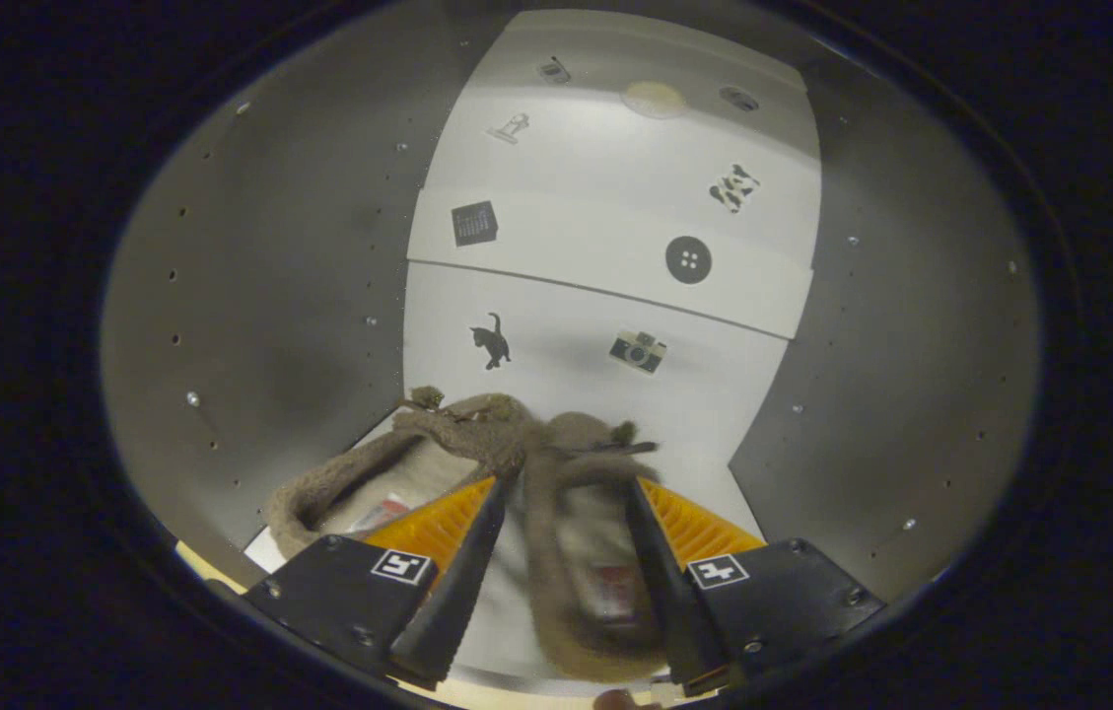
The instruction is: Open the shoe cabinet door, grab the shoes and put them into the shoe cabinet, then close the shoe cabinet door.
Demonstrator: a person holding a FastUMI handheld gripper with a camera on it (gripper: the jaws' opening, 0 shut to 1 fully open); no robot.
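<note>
Two brown fuzzy slippers lie side by side on the white floor (704, 434) of the shoe cabinet, toes pointing inward. The left slipper (339, 488) sits just outside my left finger. The right slipper (576, 552) lies between my fingers, blurred where it is closest to me. My gripper (566, 483) reaches into the cabinet with its fingers spread wide, one along each side of the right slipper's opening. I see no clear pinch on the slipper.
Grey cabinet side walls (280, 296) with rows of peg holes close in on both sides. Beyond the slippers, white panels (605, 177) step back in tiers, carrying small stickers such as a cat (491, 341) and a camera (637, 351).
</note>
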